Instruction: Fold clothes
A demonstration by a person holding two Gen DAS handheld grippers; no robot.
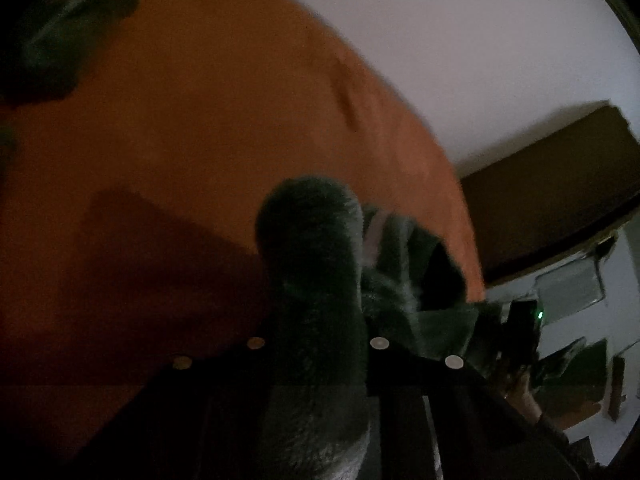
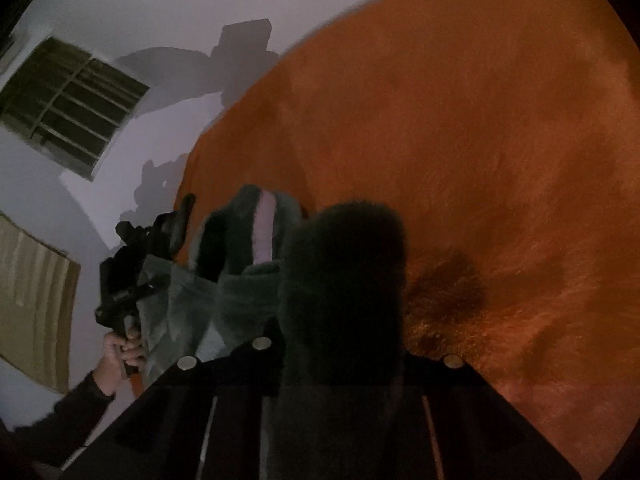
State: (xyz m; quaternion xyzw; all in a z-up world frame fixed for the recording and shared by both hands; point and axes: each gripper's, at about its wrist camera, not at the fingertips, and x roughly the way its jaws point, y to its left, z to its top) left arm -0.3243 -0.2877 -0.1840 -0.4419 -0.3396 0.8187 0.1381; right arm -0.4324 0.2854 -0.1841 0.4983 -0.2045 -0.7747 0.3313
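Note:
A fuzzy dark green garment hangs stretched between both grippers above an orange bedcover. My left gripper is shut on one bunch of it; the fleece bulges up over the jaws and hides the fingertips. My right gripper is shut on another bunch the same way. A pale pink strip shows on the fold between them. In the right wrist view the left gripper is held by a hand. The left wrist view shows the right gripper at the garment's far side.
Another dark green cloth lies on the bedcover at the far left. A white wall with a barred window stands behind. Dark wooden furniture and a beige cloth sit at the sides.

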